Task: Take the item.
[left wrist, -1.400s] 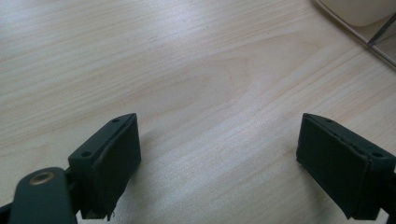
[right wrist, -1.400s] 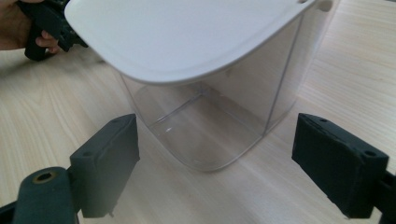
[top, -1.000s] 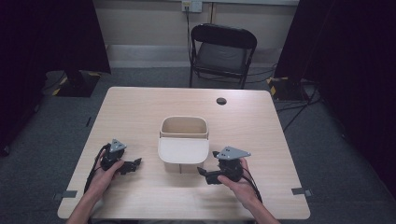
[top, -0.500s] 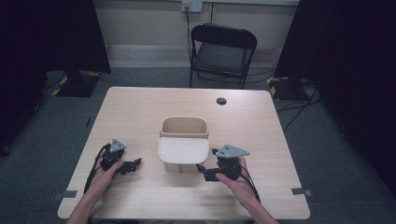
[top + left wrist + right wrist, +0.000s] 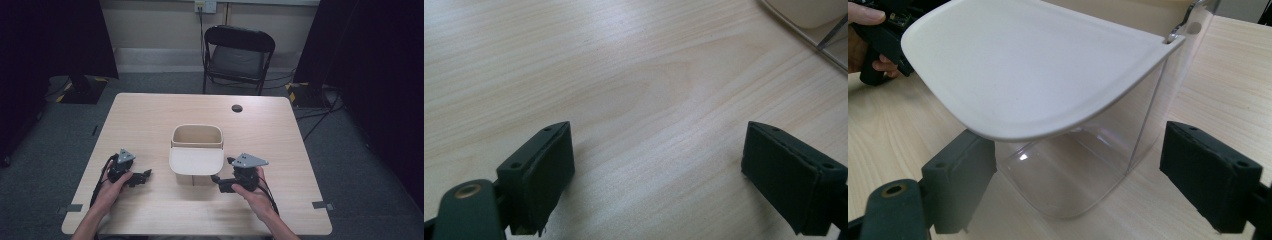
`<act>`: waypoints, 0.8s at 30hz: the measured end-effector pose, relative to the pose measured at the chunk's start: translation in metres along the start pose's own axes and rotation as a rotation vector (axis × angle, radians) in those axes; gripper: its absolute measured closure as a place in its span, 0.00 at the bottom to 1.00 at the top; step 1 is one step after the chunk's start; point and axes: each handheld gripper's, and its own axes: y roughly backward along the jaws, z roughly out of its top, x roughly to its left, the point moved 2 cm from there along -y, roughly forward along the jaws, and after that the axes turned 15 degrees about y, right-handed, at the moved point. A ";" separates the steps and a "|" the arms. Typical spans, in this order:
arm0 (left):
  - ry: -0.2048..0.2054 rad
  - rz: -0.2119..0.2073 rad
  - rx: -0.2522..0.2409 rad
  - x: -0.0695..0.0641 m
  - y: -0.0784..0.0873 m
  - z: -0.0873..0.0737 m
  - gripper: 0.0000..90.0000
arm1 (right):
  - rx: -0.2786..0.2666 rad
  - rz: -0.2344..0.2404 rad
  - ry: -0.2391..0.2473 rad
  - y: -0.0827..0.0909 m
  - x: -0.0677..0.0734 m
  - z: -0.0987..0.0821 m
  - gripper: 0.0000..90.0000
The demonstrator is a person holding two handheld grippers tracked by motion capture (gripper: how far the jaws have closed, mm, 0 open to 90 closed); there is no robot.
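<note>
A clear container point(image 5: 196, 150) with a white hinged lid point(image 5: 196, 160) stands upright at the middle of the wooden table point(image 5: 150, 115). Its opening faces up, and the lid hangs out from the near rim toward the person, so the whole thing runs near to far. In the right gripper view the lid point(image 5: 1033, 65) tilts down over the transparent wall point(image 5: 1088, 170), hinged at the far corner by what looks like a metal pin, though that part is too small to be sure.

The right gripper point(image 5: 216, 179) sits just right of the container's near end, pointing left at it; its jaws are spread wide, with the clear wall between them and nothing grasped. The left gripper point(image 5: 147, 173) rests near the table's near left, well apart from the container, pointing right toward it. Its jaws also stand wide apart over bare wood, released.

Against the earlier frames, the right gripper has edged slightly left toward the container, while the left gripper and the container lie as they did.
</note>
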 end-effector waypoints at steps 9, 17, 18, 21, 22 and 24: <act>0.000 0.000 0.000 0.000 0.000 0.000 0.14 | -0.006 -0.001 0.008 0.001 0.000 0.002 0.16; 0.000 0.000 0.000 0.000 0.000 0.000 0.14 | -0.014 0.006 0.014 0.002 0.000 0.005 0.17; 0.000 0.000 0.000 0.000 0.000 0.000 0.14 | -0.014 0.007 0.014 0.002 0.000 0.005 0.17; -0.002 0.001 0.001 0.000 0.000 0.000 0.14 | -0.011 0.004 0.016 0.002 0.000 0.006 0.17; 0.000 0.000 0.000 0.000 0.000 0.000 0.14 | -0.011 0.002 0.017 0.002 0.000 0.007 0.17; 0.000 0.000 0.000 0.000 0.000 0.000 0.14 | -0.012 0.000 0.014 0.002 0.000 0.007 0.16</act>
